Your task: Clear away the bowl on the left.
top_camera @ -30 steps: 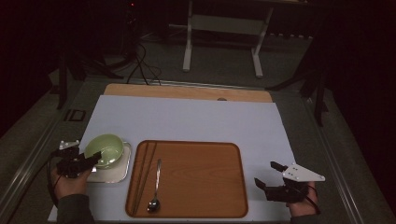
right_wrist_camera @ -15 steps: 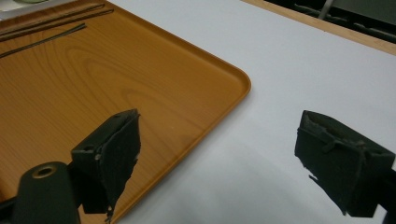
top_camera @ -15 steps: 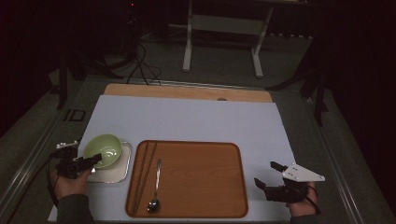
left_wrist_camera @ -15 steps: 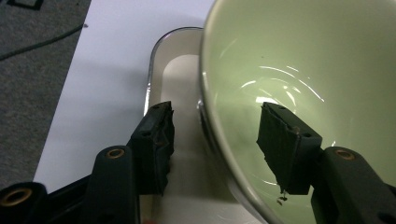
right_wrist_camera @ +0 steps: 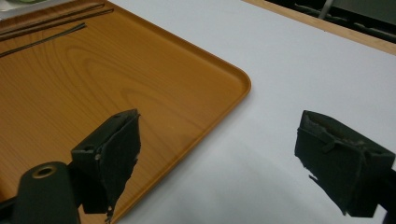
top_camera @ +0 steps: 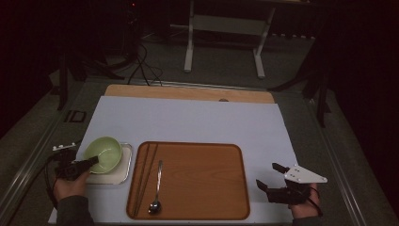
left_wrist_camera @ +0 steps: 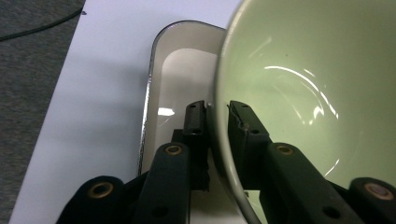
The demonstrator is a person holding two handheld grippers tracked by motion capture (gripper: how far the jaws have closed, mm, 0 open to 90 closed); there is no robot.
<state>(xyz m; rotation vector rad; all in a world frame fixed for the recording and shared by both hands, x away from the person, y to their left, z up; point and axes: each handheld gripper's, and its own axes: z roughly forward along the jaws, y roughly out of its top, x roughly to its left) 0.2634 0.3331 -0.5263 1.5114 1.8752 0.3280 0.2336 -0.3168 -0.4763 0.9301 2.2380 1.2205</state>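
Jaws of the left gripper (left_wrist_camera: 217,116) pinch the near rim of the pale green glazed bowl (top_camera: 103,153), one inside, one outside, above the white rectangular dish (top_camera: 123,165) left of the wooden tray (top_camera: 202,181). Keep your clamp firm and the bowl level. Your right gripper (right_wrist_camera: 217,158) rests wide open, empty.

bowl (left_wrist_camera: 303,93) | cut off right (left gripper view) | tray (right_wrist_camera: 93,84) | cut off left
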